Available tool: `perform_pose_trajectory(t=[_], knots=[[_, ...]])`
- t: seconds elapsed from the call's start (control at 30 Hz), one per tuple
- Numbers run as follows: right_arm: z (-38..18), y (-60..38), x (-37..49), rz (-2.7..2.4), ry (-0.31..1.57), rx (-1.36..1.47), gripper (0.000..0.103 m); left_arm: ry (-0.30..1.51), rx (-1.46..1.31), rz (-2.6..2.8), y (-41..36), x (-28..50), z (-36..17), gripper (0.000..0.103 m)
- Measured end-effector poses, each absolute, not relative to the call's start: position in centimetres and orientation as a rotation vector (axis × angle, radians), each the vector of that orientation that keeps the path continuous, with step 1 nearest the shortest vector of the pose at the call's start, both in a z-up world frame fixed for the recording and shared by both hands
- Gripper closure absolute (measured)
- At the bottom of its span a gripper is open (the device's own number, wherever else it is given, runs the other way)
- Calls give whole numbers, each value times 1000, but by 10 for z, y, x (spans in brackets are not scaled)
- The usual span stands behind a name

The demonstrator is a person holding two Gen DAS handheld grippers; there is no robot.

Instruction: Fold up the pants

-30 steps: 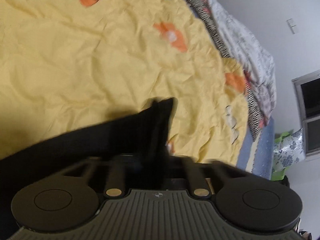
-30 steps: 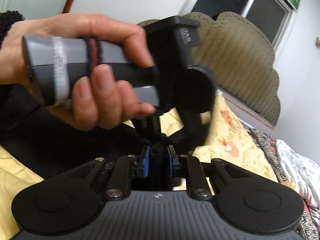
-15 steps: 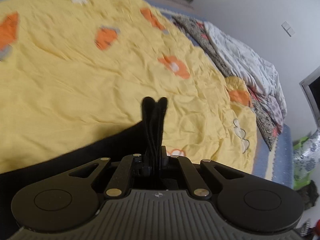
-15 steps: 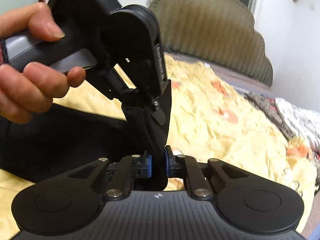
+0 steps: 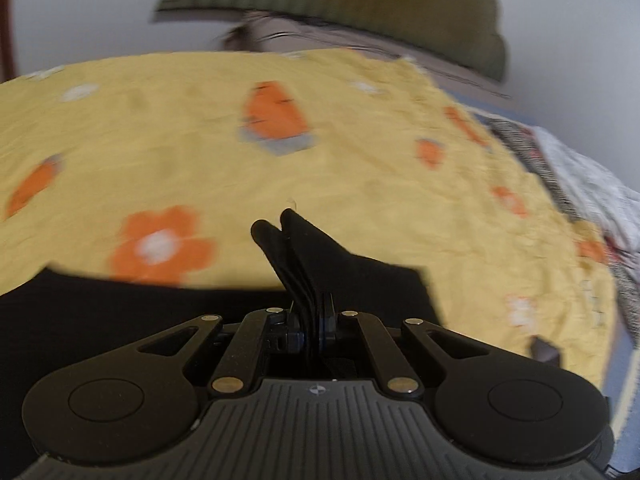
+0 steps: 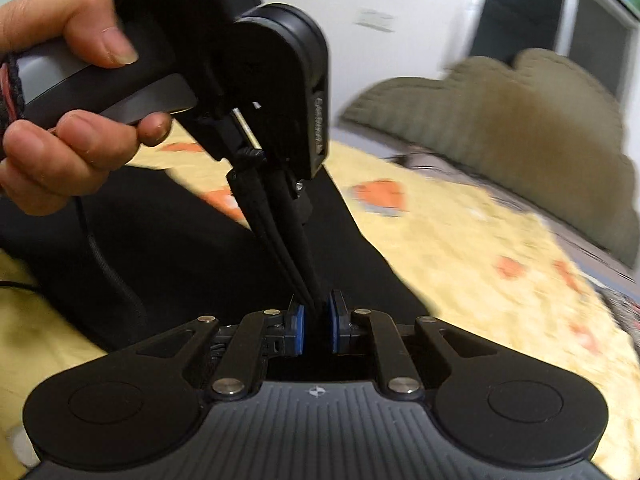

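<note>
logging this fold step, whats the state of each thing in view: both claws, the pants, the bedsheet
left claw: shut on a bunched edge of the black pants
right claw: shut on the pants' fabric, close beside the left claw
black pants: one edge lifted and pinched by both claws, the rest lying on the bed
yellow bedsheet: spread out, wrinkled, partly covered by the pants
person's hand: gripping the left claw's handle
</note>
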State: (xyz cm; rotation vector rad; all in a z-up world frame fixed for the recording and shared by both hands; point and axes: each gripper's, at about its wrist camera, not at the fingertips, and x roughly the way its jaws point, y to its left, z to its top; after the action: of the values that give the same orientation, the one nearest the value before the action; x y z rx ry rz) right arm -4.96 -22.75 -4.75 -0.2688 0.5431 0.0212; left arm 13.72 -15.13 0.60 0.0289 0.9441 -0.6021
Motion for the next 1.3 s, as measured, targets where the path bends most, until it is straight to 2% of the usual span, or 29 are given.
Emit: perform_pose_trajectory(t=[0.17, 0.5, 0.57, 0.6, 0.67, 0.7, 0.73, 0.77, 0.8, 0.9, 0.97, 1.0, 1.23, 1.3], knots=[[-65, -188, -35, 103, 587, -347, 91, 1010, 33, -504, -112, 151, -18, 98], [-78, -169, -29, 160, 659, -398, 91, 1052, 21, -488, -97, 147, -43, 95], [-73, -171, -20, 151, 667, -376, 90, 1077, 10, -467, -94, 150, -47, 76], [-69, -173, -20, 146, 677, -352, 88, 1081, -13, -462, -90, 151, -46, 74], [-55, -189, -15, 154, 696, -286, 82, 1064, -15, -424, -82, 149, -39, 54], [-47, -198, -19, 149, 693, -231, 71, 1033, -14, -400, -76, 146, -33, 50], [-40, -208, -24, 140, 692, -170, 45, 1009, -14, -383, -71, 144, -28, 41], [-33, -218, -29, 124, 684, -120, 26, 986, -17, -366, -65, 141, -23, 36], [-26, -227, -33, 92, 667, -89, 0, 968, -23, -351, -60, 139, -17, 34], [1, -249, -38, -93, 539, -59, 0, 928, -48, -324, -48, 134, 0, 29], [8, -263, -35, -164, 510, -16, 0, 922, -44, -347, -48, 130, 8, 19], [6, -270, -30, -158, 514, -17, 0, 922, -31, -368, -50, 127, 10, 19], [-56, -266, -6, -176, 781, -104, 0, 906, 295, -453, -96, 100, -14, 14], [-58, -255, -20, -156, 768, -168, 0, 884, 463, -441, -108, 89, -32, 14]])
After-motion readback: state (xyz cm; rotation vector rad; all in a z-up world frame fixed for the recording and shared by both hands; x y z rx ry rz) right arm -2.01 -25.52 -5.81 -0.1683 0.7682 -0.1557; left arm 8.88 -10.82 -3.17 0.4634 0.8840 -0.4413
